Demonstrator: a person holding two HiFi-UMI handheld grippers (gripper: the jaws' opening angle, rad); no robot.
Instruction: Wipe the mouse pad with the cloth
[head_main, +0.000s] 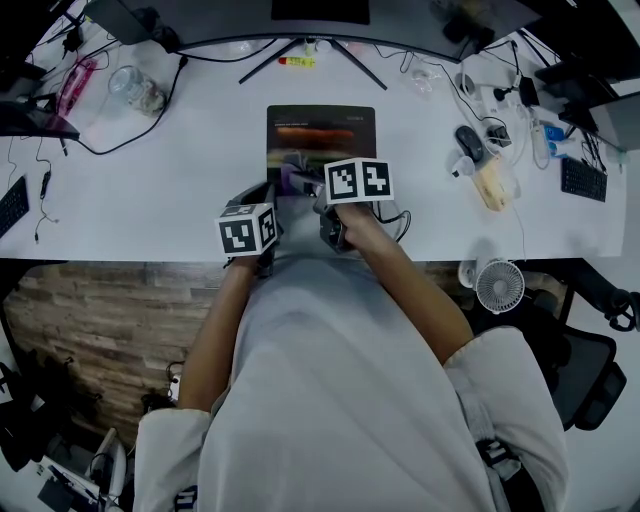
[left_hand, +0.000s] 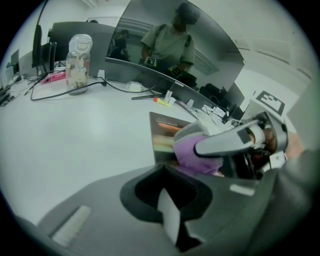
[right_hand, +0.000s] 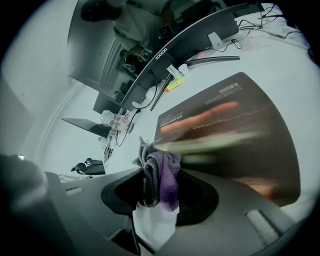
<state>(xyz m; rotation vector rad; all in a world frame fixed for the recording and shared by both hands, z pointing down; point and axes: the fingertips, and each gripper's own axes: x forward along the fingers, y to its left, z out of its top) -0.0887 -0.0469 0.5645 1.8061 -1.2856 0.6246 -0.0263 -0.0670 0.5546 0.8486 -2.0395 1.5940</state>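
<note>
Cloth (right_hand: 162, 175), purple and bunched, is clamped in the right gripper (right_hand: 156, 210) at the near edge of the mouse pad (head_main: 320, 128) on the desk (head_main: 170, 190), seemingly placed for a wiping stroke; the left gripper (left_hand: 170, 220) is held closed, empty, just beside.

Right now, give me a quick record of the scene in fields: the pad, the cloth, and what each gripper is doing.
mouse pad: dark, lying flat on the white desk
cloth: purple, bunched, at the pad's near edge
right gripper: jaws shut on the cloth
left gripper: jaws together, nothing between them, off the pad by its near left corner
</note>
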